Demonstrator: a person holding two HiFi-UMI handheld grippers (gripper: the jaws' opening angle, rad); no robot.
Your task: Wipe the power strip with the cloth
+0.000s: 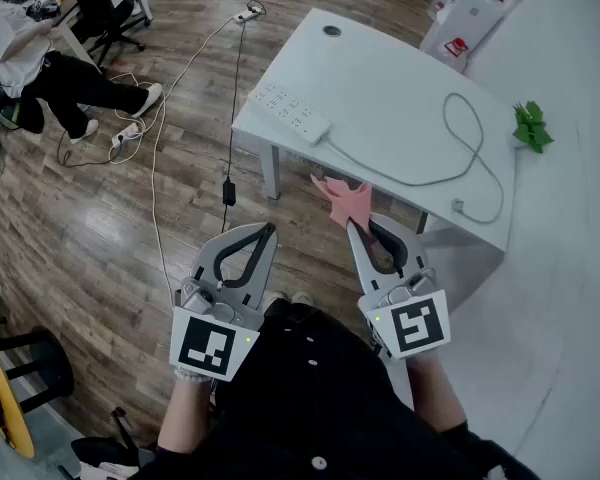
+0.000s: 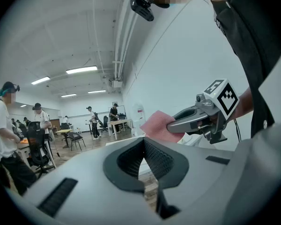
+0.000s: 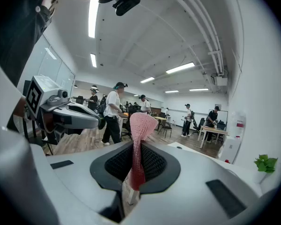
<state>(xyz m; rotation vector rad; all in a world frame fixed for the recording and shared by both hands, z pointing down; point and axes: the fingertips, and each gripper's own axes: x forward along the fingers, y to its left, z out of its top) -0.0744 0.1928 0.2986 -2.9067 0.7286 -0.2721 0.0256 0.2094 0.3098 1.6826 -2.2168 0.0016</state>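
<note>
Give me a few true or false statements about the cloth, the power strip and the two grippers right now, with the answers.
1. The right gripper is pinching the pink cloth. True.
2. The cloth is lying on the power strip. False: it is held up at the table's near edge, apart from the strip.
3. The left gripper holds the power strip. False: its jaws are together on nothing, and the strip lies on the white table.
4. A white cable runs from the power strip and loops across the table. True.
5. The power strip sits by the table's left edge in the head view. True.
</note>
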